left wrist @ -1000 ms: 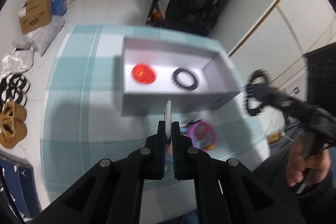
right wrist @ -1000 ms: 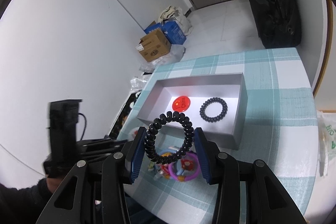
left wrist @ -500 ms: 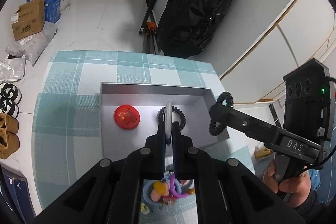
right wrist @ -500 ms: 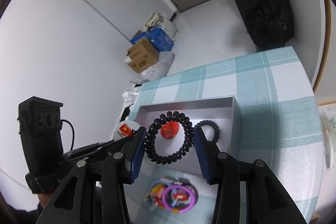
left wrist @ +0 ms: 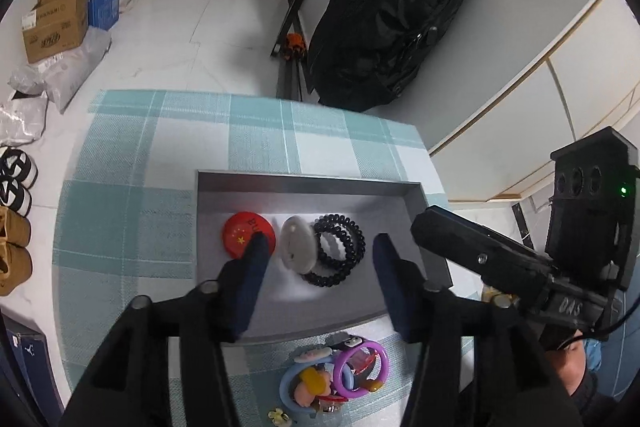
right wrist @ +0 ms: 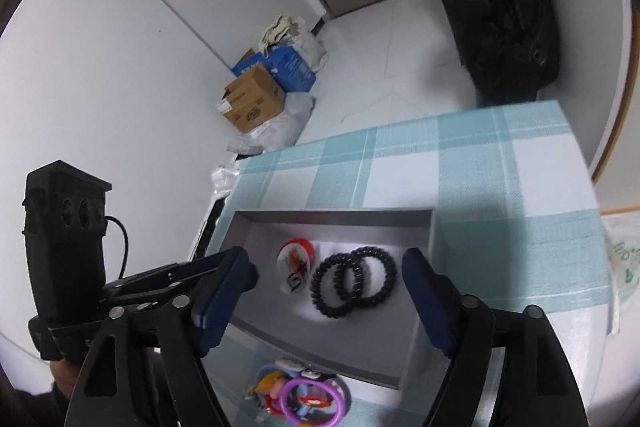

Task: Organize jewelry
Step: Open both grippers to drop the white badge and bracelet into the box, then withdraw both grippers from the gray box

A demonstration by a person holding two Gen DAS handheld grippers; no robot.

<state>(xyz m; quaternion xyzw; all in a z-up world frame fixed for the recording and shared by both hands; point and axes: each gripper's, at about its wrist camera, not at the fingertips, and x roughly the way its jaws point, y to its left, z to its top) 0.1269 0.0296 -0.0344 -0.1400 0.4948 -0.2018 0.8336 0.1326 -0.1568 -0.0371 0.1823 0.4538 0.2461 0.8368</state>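
A grey tray (left wrist: 304, 183) (right wrist: 332, 217) on the checked cloth holds a red round badge (left wrist: 244, 233), a white disc badge (left wrist: 298, 245) (right wrist: 295, 269) leaning beside it, and two overlapping black coil hair ties (left wrist: 340, 253) (right wrist: 354, 281). My left gripper (left wrist: 318, 257) hovers over the tray with its jaws opening and nothing gripped; the white disc and the ties lie below the gap. My right gripper (right wrist: 326, 277) is over the tray's right part, jaws opening wide, pads clear of the ties. Each gripper shows in the other's view, the right gripper (left wrist: 480, 259) and the left gripper (right wrist: 180, 277).
A heap of colourful hair rings and clips (left wrist: 340, 379) (right wrist: 304, 395) lies on the cloth just in front of the tray. The table's edge runs close on the right (left wrist: 424, 147). On the floor stand cardboard boxes (left wrist: 56, 23), shoes and a large black bag (left wrist: 392, 27).
The left gripper opened and let go of the white disc, which now lies in the tray. The right gripper opened and dropped its black coil tie onto the tie in the tray.
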